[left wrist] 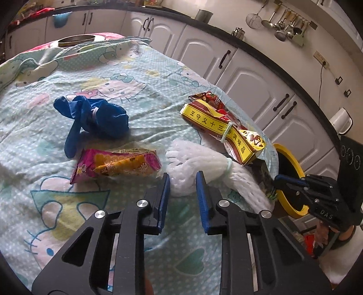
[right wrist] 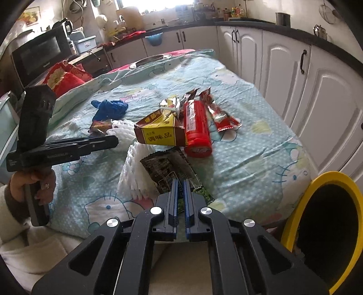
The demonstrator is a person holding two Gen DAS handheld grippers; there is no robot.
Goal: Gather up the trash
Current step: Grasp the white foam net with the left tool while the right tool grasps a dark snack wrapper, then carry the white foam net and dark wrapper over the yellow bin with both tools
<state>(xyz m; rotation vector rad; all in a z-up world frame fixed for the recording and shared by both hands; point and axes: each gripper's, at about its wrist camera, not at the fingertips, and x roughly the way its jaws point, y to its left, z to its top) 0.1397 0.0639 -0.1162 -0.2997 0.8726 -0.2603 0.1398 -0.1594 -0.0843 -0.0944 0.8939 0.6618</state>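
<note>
Left matte-black two-finger gripper (left wrist: 182,186): blue rubber pads (left wrist: 165,190), round silver pivot screws (left wrist: 142,203), triangular cutouts in the arms. Right matte-black gripper (right wrist: 180,195): same build; seen from the left cam at 3 o'clock, white lettering on its body, prob. "DAS". Left hand (right wrist: 34,183): bare skin w/ brown cuff, fuzzy white sleeve (right wrist: 25,245) toward 8 o'clock.

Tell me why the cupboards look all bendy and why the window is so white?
In the left wrist view, the fisheye lens curves the cupboards and countertop into an arc. In the right wrist view, daylight overexposes the window to plain white, while the near right tongs, pinching a dark wrapper, look oversized; the picture's corners go black in both views.
</note>
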